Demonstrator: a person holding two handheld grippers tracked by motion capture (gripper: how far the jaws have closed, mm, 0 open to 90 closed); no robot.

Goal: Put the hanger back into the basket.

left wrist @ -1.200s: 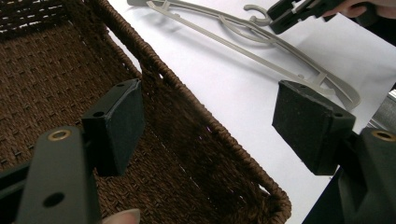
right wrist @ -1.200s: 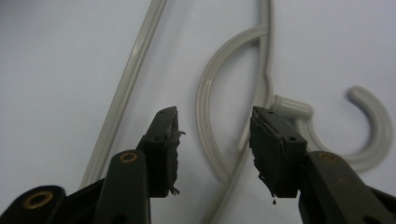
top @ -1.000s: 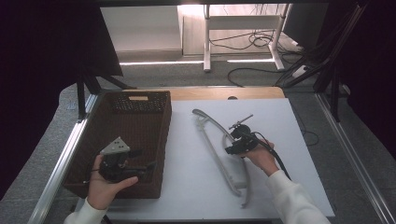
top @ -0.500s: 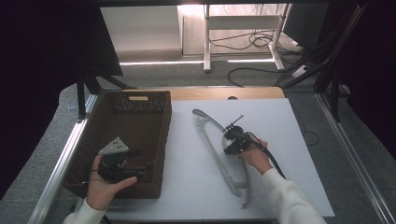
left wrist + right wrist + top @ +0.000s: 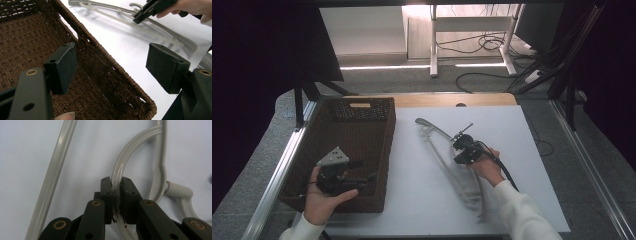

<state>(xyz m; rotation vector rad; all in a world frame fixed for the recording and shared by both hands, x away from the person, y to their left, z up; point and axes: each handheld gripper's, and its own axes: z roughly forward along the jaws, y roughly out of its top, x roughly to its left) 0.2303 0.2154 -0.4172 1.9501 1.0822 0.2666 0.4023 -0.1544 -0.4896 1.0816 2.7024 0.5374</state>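
Now my right tool (image 5: pixel 115 185) pinches the hanger's (image 5: pixel 438 150) hook; I'd lift slowly toward the basket (image 5: pixel 384 150) (left tool (image 5: pixel 112 65) spread wide).

Hanger (image 5: pixel 452 160) dragged slightly left, now blurred.

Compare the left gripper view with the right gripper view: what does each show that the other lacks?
Left gripper view alone: the brown woven wicker basket, the open left gripper above it, and a hand. Right gripper view alone: the right gripper shut on the curved hook of the grey plastic clothes hanger. Both show that hanger and the white tabletop.
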